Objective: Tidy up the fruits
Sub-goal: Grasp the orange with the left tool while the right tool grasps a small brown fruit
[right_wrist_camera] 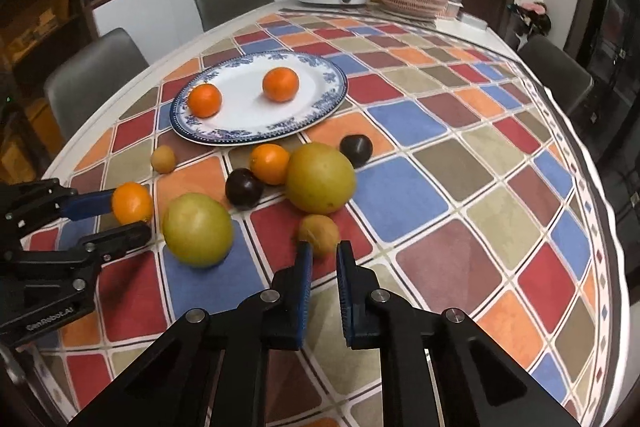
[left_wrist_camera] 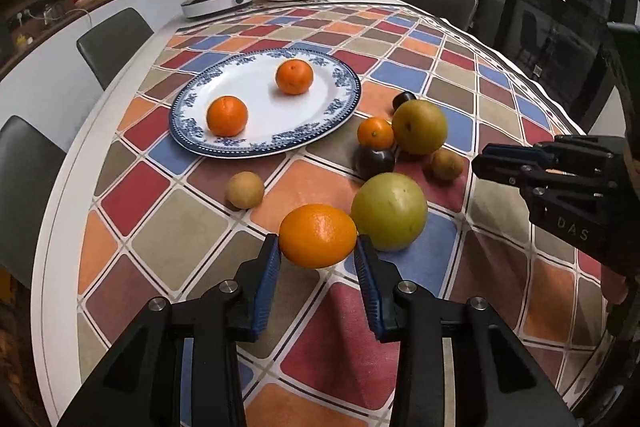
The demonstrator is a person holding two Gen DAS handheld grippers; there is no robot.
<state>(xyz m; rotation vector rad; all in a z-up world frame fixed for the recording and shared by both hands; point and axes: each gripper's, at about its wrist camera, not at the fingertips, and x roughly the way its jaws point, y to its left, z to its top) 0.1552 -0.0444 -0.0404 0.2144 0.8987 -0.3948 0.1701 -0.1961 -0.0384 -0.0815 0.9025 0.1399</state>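
Left tongs: gripping an orange between blue pads, at the near edge of the fruit cluster.
Plate: sitting on the counter, carrying two tangerines.
Loose fruit: lying just right of the plate.
Right tongs: standing narrow, pinching a small brown fruit.

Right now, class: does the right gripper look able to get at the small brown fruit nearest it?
Probably yes. The small brown fruit lies just beyond the right gripper with nothing between them; however, its fingers are shut and must open first.
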